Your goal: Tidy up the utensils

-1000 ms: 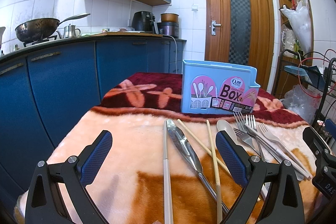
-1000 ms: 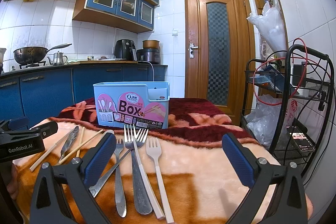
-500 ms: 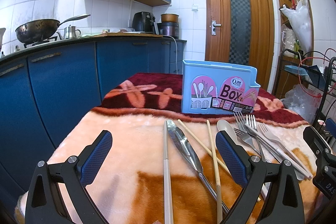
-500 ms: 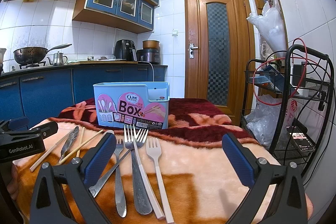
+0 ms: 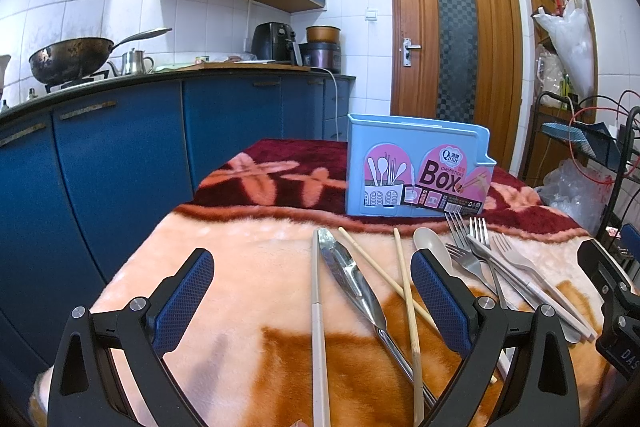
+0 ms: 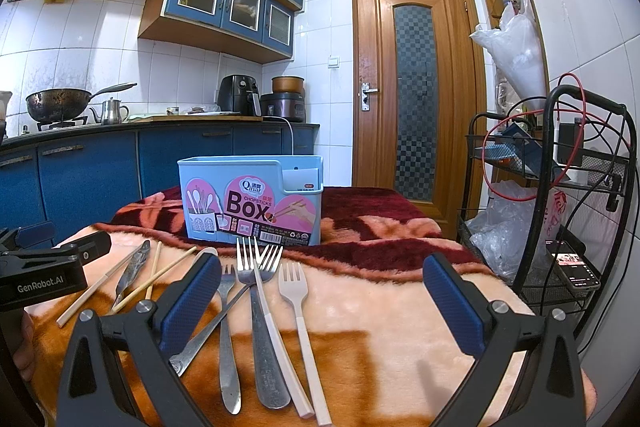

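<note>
Right wrist: forks (image 6: 260, 311) on plush blanket (image 6: 400, 307), kitchen.

Left tool (image 5: 312, 291) and right tool (image 6: 320, 291) both gape wide, gripping nothing.

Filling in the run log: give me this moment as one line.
stage: before first pick | left tongs: open, empty | right tongs: open, empty | forks, chopsticks: on blanket | box: upright
</note>
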### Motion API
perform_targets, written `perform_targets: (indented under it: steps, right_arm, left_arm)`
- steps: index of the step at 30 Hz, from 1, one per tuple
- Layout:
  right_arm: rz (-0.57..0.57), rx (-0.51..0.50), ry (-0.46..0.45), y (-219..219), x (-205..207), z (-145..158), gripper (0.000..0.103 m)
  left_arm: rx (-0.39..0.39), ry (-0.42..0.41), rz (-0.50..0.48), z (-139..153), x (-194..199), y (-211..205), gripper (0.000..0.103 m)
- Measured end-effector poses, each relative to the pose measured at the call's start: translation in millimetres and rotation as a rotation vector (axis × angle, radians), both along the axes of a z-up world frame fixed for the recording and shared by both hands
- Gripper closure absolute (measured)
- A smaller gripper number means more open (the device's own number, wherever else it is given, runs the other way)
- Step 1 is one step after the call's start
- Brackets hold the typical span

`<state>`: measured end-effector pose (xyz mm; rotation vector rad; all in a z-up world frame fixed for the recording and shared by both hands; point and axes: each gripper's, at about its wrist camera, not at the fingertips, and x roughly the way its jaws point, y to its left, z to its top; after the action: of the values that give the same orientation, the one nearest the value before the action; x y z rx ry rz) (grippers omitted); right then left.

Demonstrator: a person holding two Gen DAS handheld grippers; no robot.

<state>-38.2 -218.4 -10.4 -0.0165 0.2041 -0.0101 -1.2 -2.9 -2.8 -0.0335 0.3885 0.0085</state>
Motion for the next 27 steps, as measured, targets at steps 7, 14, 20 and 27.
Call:
perform_targets:
  steps: [7,14,20,27]
  right_arm:
    - [0.000,0.000,0.000,-0.2,0.4,0.1,0.000]
    - [0.000,0.000,0.001,0.1,-0.1,0.0,0.000]
    - [-0.003,0.003,-0.001,0.2,-0.5,-0.1,0.000]
    - [-0.001,0.009,0.004,-2.3,-0.2,-1.1,0.000]
  left_arm:
    - [0.001,0.000,0.000,-0.2,0.0,-0.3,0.004]
    - [0.002,0.000,0.001,0.0,0.0,-0.3,0.004]
    - [0.003,0.001,0.001,-0.3,-0.1,-0.7,0.004]
    - [0.007,0.002,0.005,-3.0,1.1,0.1,0.004]
